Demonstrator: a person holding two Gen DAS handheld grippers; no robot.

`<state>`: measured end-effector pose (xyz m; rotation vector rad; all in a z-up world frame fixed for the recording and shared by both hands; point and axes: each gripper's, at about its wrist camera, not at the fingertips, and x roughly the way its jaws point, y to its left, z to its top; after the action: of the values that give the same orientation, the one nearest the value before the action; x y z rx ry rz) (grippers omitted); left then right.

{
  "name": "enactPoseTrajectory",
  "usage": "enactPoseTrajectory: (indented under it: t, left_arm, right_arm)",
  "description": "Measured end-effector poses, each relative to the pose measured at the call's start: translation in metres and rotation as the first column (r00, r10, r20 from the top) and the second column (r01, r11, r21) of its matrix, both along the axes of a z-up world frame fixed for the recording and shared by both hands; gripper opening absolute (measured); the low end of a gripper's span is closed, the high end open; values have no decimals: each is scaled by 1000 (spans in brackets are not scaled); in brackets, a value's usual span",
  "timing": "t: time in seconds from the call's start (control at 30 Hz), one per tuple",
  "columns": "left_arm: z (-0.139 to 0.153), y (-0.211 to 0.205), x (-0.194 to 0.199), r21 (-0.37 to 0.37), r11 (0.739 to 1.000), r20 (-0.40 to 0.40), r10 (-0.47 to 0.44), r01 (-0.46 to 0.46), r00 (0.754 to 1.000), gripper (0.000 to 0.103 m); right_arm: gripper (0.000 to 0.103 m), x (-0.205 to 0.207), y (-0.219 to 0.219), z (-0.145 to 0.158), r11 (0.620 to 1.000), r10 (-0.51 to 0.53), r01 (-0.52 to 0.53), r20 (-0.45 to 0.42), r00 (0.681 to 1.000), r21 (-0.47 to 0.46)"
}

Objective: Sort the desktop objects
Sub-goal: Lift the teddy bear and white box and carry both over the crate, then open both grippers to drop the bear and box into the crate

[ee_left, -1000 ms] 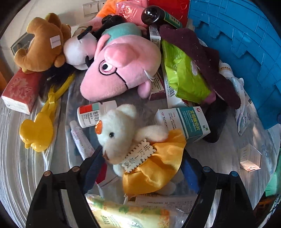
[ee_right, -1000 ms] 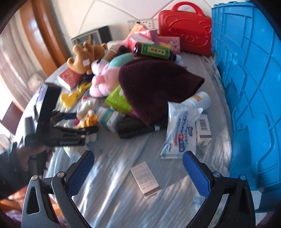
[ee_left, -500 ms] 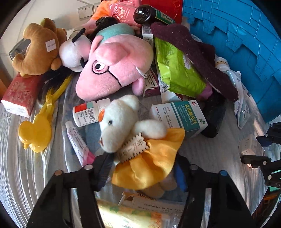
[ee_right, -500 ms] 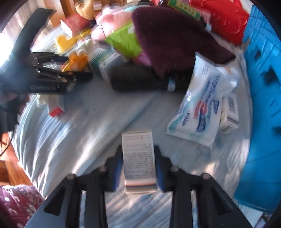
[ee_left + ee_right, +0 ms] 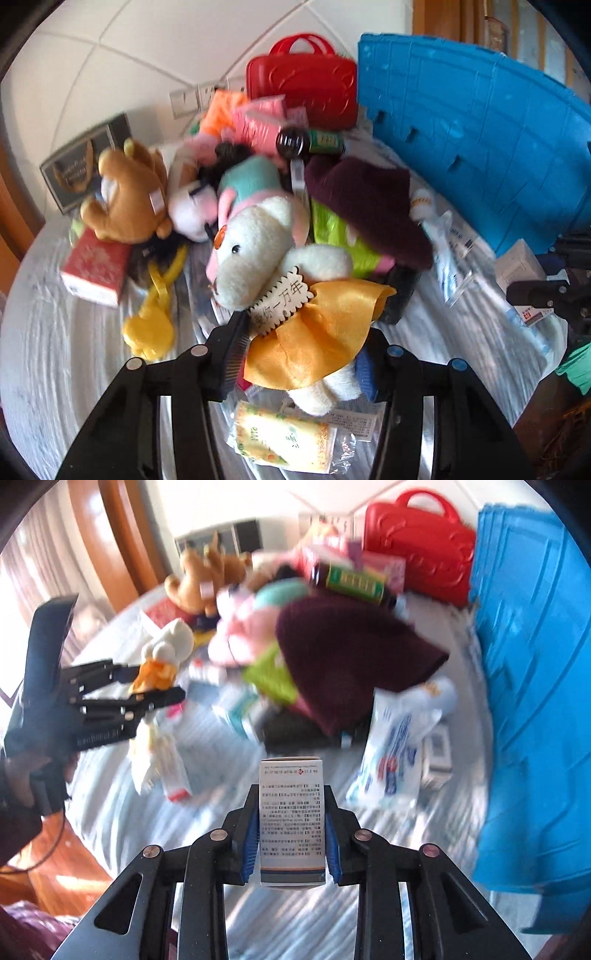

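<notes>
Since the earlier frame, both grippers are seen raised off the bench, each with a thing carried between its jaws. Largest of all, the blue crate is seen to the right of both pairs of jaws, well apart from them, with the red case beyond, past the pile. Ahead of the jaws the dark maroon cloth is draped over the heap, the pink plush and the brown plush being found to its left. In the left gripper the white bear is held by its orange dress, the jaws still closing at a middling width on the cloth, head lifted above the bench. A yellow packet is left lying below these jaws. In the right gripper the small printed box is clamped upright, narrow jaws pressed to both of its sides, clear of the bench.
</notes>
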<state>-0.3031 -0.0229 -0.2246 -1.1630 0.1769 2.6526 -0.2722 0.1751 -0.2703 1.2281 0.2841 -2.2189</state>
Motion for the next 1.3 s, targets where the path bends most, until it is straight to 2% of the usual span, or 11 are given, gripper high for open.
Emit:
enactPoseTrajectory:
  t: [0.23, 0.37, 0.5, 0.67, 0.8, 0.9, 1.0, 1.03, 1.1, 1.13, 1.3]
  left_arm:
    - [77, 25, 1, -30, 995, -140, -101, 98, 985, 50]
    - [135, 61, -2, -54, 980, -267, -200, 193, 943, 50]
    - [197, 110, 0, -57, 955, -393, -290, 292, 873, 50]
    - [251, 195, -1, -91, 915, -483, -385, 392, 787, 50]
    - [273, 262, -13, -87, 892, -490, -427, 444, 760, 50]
    - [281, 305, -21, -103, 883, -476, -447, 457, 757, 52]
    - [287, 337, -31, -128, 898, -487, -428, 422, 762, 60]
    - [289, 344, -32, -134, 906, -496, -412, 401, 764, 71]
    - [292, 355, -33, -146, 927, -509, -370, 346, 777, 83]
    - [293, 357, -33, -144, 934, -519, -353, 328, 779, 83]
    - [294, 348, -24, -86, 968, -535, -246, 237, 808, 95]
  right_arm:
    - [29, 9, -4, 83, 995, -70, 59, -146, 987, -80]
    - [29, 19, 23, 143, 977, -175, 139, -236, 956, -163]
    - [29, 37, 68, 206, 939, -318, 239, -361, 877, -247]
    - [29, 43, 139, 258, 872, -484, 373, -441, 756, -318]
    - [29, 22, 191, 274, 825, -564, 467, -443, 696, -318]
    - [29, 5, 225, 276, 794, -608, 520, -431, 667, -314]
    - [30, -10, 256, 280, 762, -647, 562, -418, 637, -323]
    - [35, -16, 265, 280, 751, -659, 577, -420, 624, -321]
    - [65, -20, 281, 287, 727, -683, 613, -418, 600, -308]
    - [85, -22, 287, 288, 717, -692, 624, -423, 585, -311]
    - [98, -15, 300, 297, 710, -700, 610, -447, 557, -351]
